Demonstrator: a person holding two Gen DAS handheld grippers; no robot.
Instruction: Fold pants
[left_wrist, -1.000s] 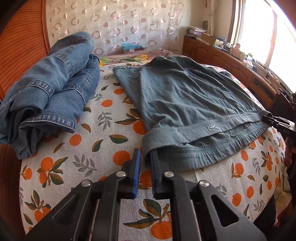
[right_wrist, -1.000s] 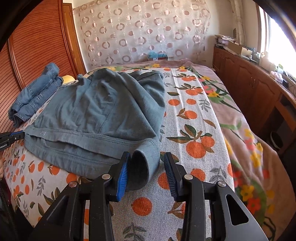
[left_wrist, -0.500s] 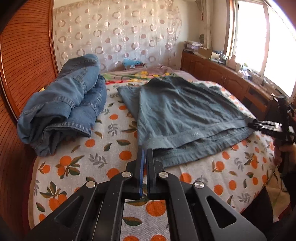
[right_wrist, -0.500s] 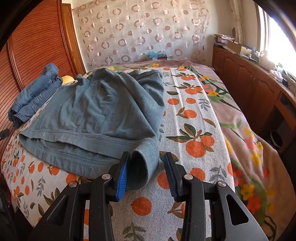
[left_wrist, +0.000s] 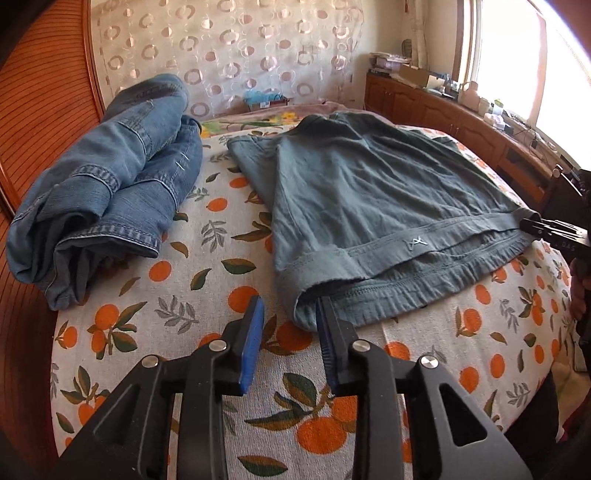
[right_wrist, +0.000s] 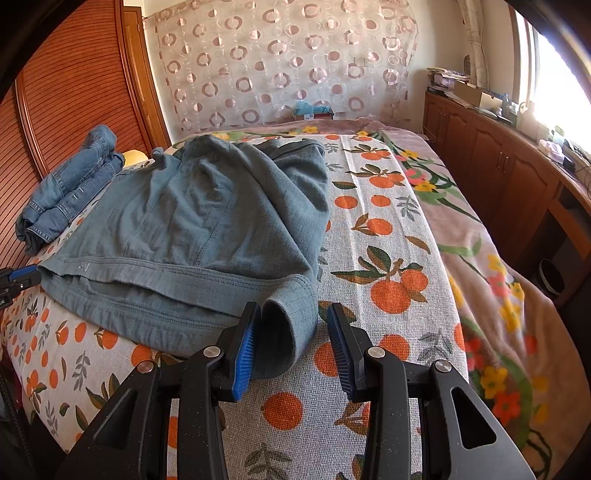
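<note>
Spreading across the orange-print bed (left_wrist: 207, 288), the grey-green pants (left_wrist: 376, 199) lie flat, waistband toward me, ready for folding. Beside them I see folded jeans (left_wrist: 107, 192) set aside. My right tongs (right_wrist: 291, 341) stand parted around one waistband corner, unclamped. My left tongs (left_wrist: 290, 341), jaws just opened, straddle the other corner to take hold.

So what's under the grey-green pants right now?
The orange-print bedspread shows all around the grey-green pants; whatever lies directly beneath is covered by the fabric.
</note>
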